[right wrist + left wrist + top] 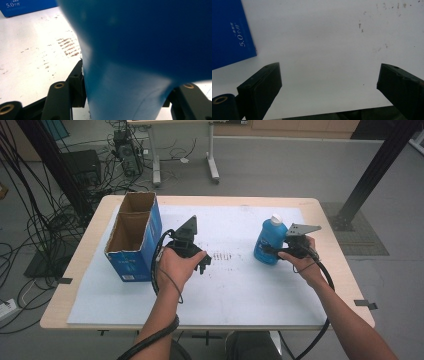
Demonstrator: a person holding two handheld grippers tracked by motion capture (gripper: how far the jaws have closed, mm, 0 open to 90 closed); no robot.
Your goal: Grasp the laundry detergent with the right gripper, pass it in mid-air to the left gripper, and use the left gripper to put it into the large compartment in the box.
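From above, the right tongs (281, 251) pinch a blue bottle (269, 242) with a white cap, which stands upright on the right side of the white surface (235, 295). The left tongs (202, 265) hover near the middle, just beside an open blue box (135, 245) with two compartments.

Looking along the left tongs (329, 80), their jaws are spread wide over bare surface, with a corner of the box (229, 32) at upper left.

Along the right tongs (125, 100), the bottle (140, 50) sits between the jaws, gripped low on its body.

I'd guess the bottle goes to the box. Lifting it straight up and keeping it upright should stop it slipping, and the spread left tongs could steady the box.
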